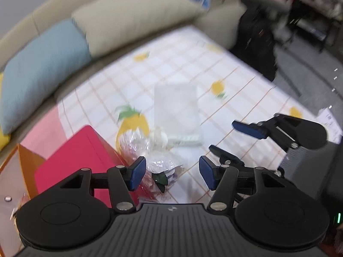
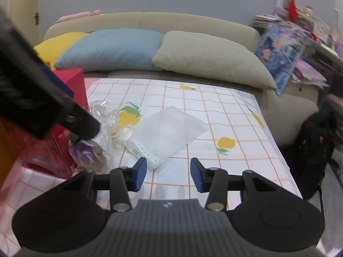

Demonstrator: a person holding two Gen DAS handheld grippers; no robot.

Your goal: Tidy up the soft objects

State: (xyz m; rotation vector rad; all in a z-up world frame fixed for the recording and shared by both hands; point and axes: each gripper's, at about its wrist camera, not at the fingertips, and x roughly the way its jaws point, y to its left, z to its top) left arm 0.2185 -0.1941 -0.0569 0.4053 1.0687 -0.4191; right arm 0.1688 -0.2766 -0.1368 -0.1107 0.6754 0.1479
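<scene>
My left gripper (image 1: 172,174) is open and points steeply down over a crumpled clear plastic wrap (image 1: 148,150) with purple and green bits inside. The wrap lies beside its left pad, not pinched. A flat white translucent bag (image 1: 176,109) lies just beyond on the checked lemon-print cloth (image 1: 235,81). My right gripper (image 2: 169,174) hovers open and holds nothing, just in front of that bag (image 2: 171,128). It also shows in the left wrist view as the right gripper (image 1: 223,137). One left finger (image 2: 85,124) reaches over the wrap (image 2: 103,115).
A red box (image 1: 81,160) stands left of the wrap, with an orange box (image 1: 21,162) beside it. A beige sofa behind holds a yellow cushion (image 2: 57,42), a blue one (image 2: 111,47) and a beige one (image 2: 203,57). A black backpack (image 2: 317,145) sits beyond the cloth's right edge.
</scene>
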